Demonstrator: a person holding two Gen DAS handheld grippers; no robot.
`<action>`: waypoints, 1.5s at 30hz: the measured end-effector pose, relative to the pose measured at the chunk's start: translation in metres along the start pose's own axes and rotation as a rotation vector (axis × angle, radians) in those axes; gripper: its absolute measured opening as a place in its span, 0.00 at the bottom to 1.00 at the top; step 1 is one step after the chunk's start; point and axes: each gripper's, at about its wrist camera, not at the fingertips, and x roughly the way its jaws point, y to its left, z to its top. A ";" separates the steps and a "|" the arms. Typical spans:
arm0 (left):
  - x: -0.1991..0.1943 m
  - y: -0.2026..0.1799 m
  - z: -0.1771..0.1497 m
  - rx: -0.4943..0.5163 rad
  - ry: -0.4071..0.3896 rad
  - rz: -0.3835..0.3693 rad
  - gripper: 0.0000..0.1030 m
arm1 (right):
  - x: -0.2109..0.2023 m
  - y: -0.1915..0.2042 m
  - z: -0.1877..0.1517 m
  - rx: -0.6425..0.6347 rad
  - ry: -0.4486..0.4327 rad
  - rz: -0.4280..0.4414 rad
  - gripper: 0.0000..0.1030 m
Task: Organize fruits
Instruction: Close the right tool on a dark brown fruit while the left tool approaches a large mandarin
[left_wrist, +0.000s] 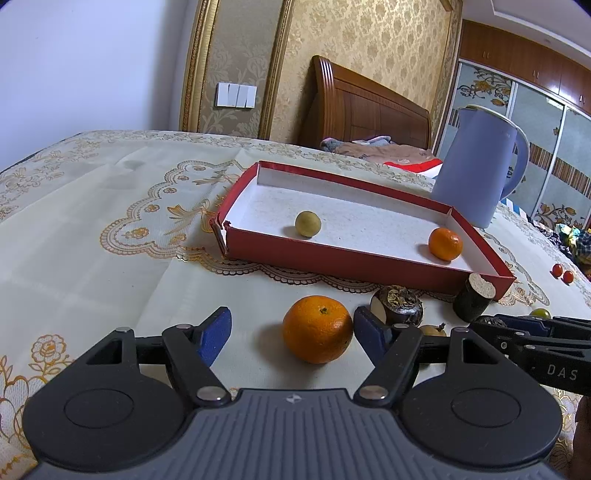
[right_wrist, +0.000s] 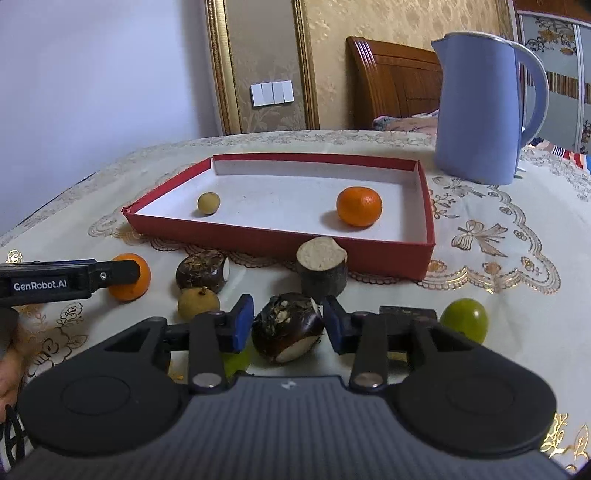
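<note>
Fingers of the left gripper are being held spread around an orange on the bench. A dark chestnut is being pinched by the right gripper; lifting into the red box is probably being called for next.

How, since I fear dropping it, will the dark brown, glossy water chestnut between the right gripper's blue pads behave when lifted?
Rounded and lopsided, the dark brown water chestnut may twist or roll between the pads of the right gripper. Its glossy skin with flaky patches could slip. It looks firm, so it probably won't squash.
</note>
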 end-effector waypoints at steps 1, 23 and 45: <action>0.000 0.000 0.000 0.000 0.001 -0.001 0.71 | -0.001 0.001 -0.001 -0.002 -0.002 0.005 0.38; -0.001 -0.001 -0.001 0.004 -0.002 -0.010 0.73 | -0.019 0.000 -0.006 -0.026 -0.052 -0.034 0.47; -0.008 -0.003 0.000 0.020 -0.044 -0.031 0.79 | -0.006 -0.012 -0.010 -0.031 0.061 -0.037 0.48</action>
